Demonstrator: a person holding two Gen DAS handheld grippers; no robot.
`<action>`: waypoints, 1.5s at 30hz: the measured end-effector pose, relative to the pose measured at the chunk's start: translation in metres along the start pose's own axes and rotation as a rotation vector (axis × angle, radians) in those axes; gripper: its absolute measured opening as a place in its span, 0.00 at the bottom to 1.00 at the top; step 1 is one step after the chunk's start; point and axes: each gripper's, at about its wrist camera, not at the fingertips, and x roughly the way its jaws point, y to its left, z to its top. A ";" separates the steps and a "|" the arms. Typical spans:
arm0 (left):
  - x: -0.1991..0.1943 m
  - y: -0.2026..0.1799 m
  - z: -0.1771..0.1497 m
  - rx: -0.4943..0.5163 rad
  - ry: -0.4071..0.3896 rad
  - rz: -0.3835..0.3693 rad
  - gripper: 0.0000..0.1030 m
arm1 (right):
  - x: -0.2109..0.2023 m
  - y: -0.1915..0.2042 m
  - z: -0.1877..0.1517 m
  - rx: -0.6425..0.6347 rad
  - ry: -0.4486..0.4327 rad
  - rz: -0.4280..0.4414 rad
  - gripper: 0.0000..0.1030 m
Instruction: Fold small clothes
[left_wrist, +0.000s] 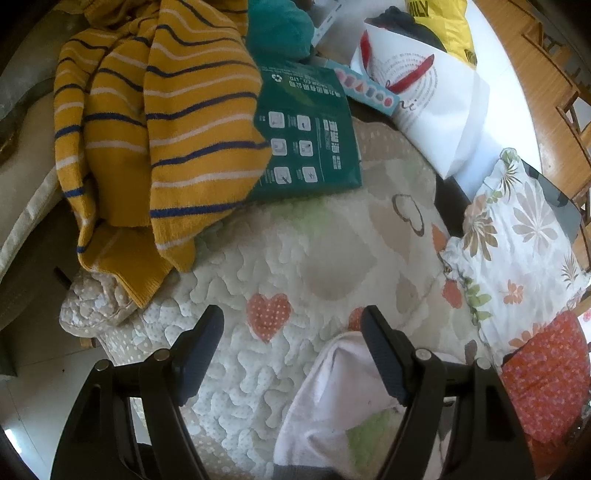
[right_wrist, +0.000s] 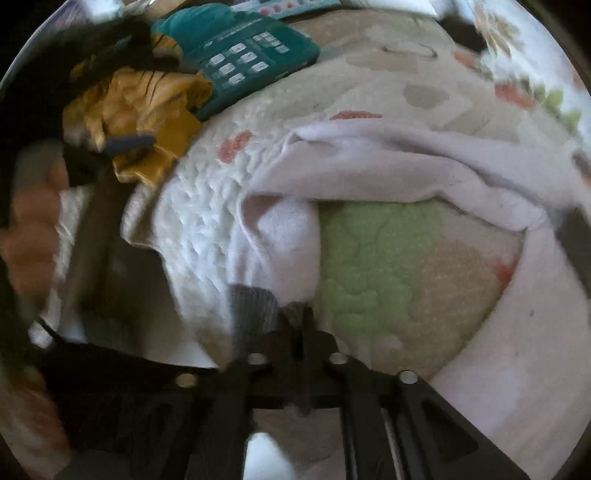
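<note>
right hand-held gripper (right_wrist: 301, 314) clamped on white garment's (right_wrist: 369, 155) grey hem; left hand-held gripper (left_wrist: 291, 332) wide, empty.

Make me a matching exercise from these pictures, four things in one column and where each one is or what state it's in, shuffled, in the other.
Things
1. striped sweater
2. green box
3. left claw
4. right claw

Places or states
A. shut on the grey edge of the white garment
B. open above the quilt
C. draped in a heap, partly over the box
D. flat on the quilt, printed with white icons

Pairs: 1-C, 2-D, 3-B, 4-A
</note>
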 end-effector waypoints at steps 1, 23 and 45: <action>0.001 -0.002 -0.001 -0.002 0.001 -0.001 0.74 | -0.013 -0.008 0.005 0.028 -0.036 0.006 0.05; 0.048 -0.193 -0.120 0.426 0.253 -0.218 0.74 | -0.291 -0.274 -0.216 0.778 -0.398 -0.456 0.34; 0.122 -0.238 -0.149 0.597 0.372 -0.077 0.74 | -0.257 -0.257 -0.144 0.390 -0.218 -0.336 0.06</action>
